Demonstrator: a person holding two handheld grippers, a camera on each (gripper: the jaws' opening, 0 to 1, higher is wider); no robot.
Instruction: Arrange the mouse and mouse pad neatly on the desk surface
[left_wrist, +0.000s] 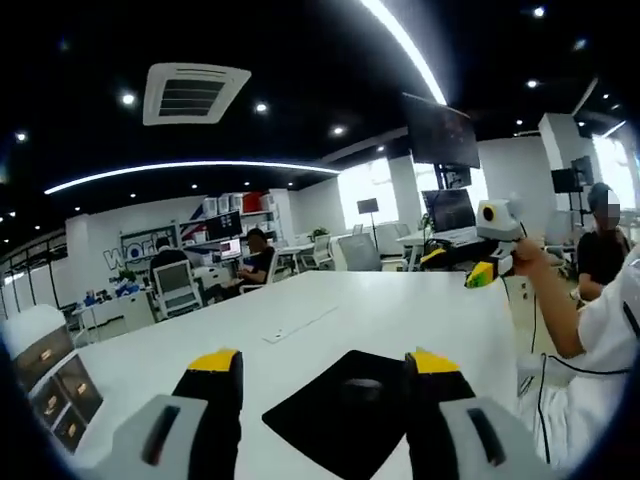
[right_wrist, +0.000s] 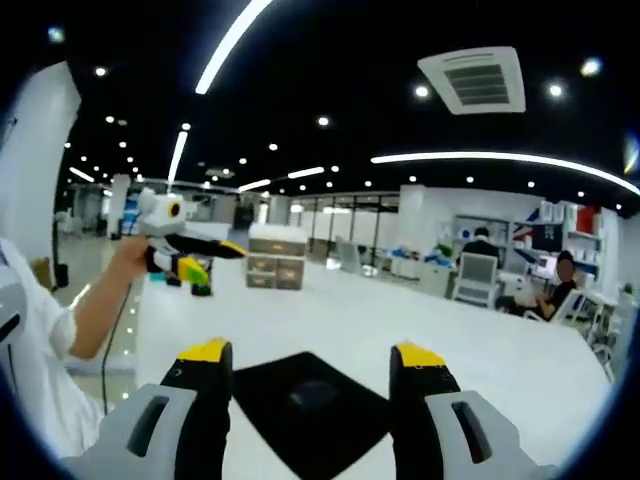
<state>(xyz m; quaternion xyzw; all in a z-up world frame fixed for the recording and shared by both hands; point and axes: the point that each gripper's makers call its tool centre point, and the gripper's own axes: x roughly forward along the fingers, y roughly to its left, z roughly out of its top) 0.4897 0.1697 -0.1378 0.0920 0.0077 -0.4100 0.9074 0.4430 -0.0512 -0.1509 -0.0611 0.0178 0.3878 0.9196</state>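
In the left gripper view, the left gripper (left_wrist: 325, 365) rises with its yellow-tipped jaws spread wide and nothing between them. Just beyond and between the tips, the black mouse pad (left_wrist: 345, 415) lies flat on the white desk (left_wrist: 300, 310), a dark mouse (left_wrist: 365, 385) resting on it. The right gripper (left_wrist: 480, 275) hangs high off to the right.

In the right gripper view, the right gripper (right_wrist: 312, 355) also stands agape and empty, the pad (right_wrist: 305, 405) between its tips, the left gripper (right_wrist: 195, 268) aloft at left.

Judged so, arranging has not begun; next comes lowering one gripper toward the pad's edge.
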